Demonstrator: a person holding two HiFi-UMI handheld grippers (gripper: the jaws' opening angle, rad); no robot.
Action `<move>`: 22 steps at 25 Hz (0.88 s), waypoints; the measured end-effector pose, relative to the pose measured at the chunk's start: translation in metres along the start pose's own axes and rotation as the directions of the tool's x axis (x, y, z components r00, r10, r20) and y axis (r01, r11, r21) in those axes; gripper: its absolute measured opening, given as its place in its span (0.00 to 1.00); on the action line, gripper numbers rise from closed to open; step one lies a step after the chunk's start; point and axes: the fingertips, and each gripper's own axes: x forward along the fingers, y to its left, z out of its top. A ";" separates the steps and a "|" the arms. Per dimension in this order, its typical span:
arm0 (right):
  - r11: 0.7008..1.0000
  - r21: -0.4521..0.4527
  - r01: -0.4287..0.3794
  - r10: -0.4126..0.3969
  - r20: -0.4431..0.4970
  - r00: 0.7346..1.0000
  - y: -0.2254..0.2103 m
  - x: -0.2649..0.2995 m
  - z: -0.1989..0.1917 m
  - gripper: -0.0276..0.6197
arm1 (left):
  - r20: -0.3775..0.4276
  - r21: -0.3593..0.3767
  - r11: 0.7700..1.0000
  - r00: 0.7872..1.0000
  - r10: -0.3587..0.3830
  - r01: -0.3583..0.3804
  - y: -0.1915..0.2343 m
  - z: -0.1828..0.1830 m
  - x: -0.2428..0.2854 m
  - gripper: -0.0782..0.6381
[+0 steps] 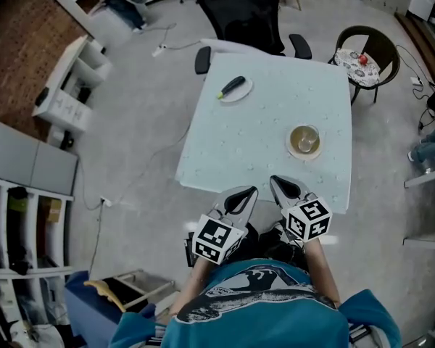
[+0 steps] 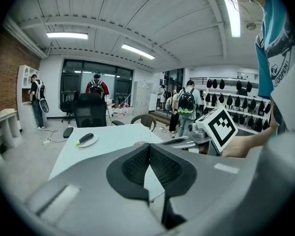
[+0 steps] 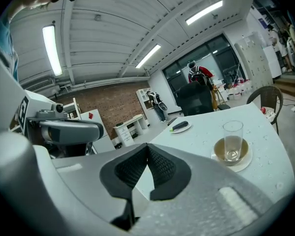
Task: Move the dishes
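Note:
A white square table [image 1: 261,122] stands ahead of me. On its far left lies a small white plate [image 1: 236,90] bearing a dark cucumber-like vegetable [image 1: 232,85], the same plate [image 2: 87,140] showing in the left gripper view. Near the right side sits a white plate with a brown bowl [image 1: 304,141] and a clear glass [image 3: 232,140] standing in it. My left gripper [image 1: 248,194] is shut and empty at the table's near edge. My right gripper [image 1: 279,185] is beside it, also shut and empty, short of the bowl.
A black office chair [image 1: 246,13] stands behind the table, and a wicker chair [image 1: 362,53] with a red object sits at the far right. White shelving [image 1: 69,85] lines the left. Several people [image 2: 96,86] stand in the background.

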 end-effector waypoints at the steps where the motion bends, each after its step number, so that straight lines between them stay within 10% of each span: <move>1: 1.000 0.001 -0.001 0.001 -0.010 1.000 0.000 0.000 -0.004 0.05 | 0.003 0.001 1.000 1.000 -0.005 0.005 -0.001 -0.001 0.002 0.13; 13: 0.977 0.077 0.198 -0.198 -0.016 0.980 -0.054 -0.011 -0.017 0.06 | -0.035 0.021 0.991 0.990 -0.135 0.136 0.004 -0.003 0.031 0.13; 22: 0.895 -0.062 0.442 -0.446 -0.081 0.891 -0.132 -0.008 -0.007 0.28 | -0.052 0.045 0.984 0.984 -0.169 0.171 0.053 0.008 0.033 0.13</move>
